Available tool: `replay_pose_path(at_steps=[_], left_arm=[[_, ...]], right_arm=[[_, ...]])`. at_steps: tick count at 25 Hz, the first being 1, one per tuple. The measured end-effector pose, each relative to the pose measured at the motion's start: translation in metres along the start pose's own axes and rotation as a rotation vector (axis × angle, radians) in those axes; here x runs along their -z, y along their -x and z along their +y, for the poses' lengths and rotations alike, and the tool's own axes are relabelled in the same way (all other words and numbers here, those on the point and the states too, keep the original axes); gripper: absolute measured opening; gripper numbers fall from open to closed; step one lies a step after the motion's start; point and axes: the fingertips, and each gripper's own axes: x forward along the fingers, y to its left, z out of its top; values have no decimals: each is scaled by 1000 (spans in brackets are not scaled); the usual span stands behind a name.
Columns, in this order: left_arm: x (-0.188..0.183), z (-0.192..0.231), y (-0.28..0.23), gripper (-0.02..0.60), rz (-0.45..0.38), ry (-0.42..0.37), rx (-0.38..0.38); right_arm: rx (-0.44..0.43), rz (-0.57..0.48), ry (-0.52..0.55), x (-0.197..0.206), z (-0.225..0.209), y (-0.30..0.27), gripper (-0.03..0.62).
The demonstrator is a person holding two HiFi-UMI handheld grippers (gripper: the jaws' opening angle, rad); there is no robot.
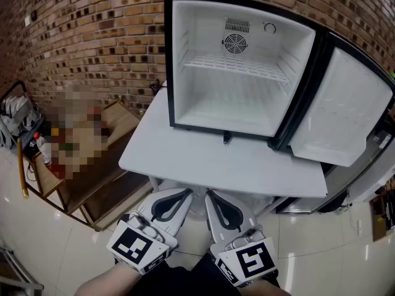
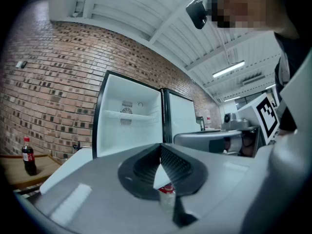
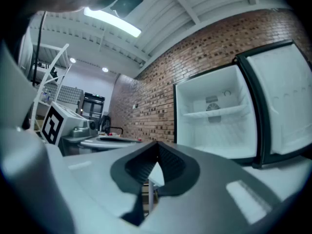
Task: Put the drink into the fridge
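Observation:
A dark cola bottle with a red cap stands upright on a wooden bench far to the left in the left gripper view. The mini fridge sits on the white table, its door swung wide to the right. Its inside holds only one wire shelf. My left gripper and right gripper hang side by side below the table's near edge, both shut with nothing between the jaws. Each points level toward the fridge. Neither is near the bottle.
The brick wall runs behind the fridge. Wooden benches with a blurred patch over them stand left of the table. A yellow-handled tool and a rack are at the far left. White tiled floor lies below.

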Motion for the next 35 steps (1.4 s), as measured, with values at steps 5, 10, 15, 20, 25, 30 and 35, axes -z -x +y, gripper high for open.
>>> replay_pose_path(at_steps=[5,10,15,20,25,30,35], left_arm=[[-2,27,5,5,17,-47,1],[5,80,50,5,-9,-17,-131],[20,151,97,5,-7,24,-295],[41,237,159,5,37,24,-516],[67,317,223,5,131,-12,-703],[85,386,281,89,156,71,-868],[115,432,304,242,197,153,-930]], right_arm=[[6,-33,13,-11,4,-20,0],[-138,10,7,8,61,-64,0],[-299,52,13,26,119,-120,0],[-445,77,8,38,172,-183,0],[-544,108,1,55,217,-257,0],[-605,184,-8,78,261,-321,0],[-633,229,5,94,287,-362,0]])
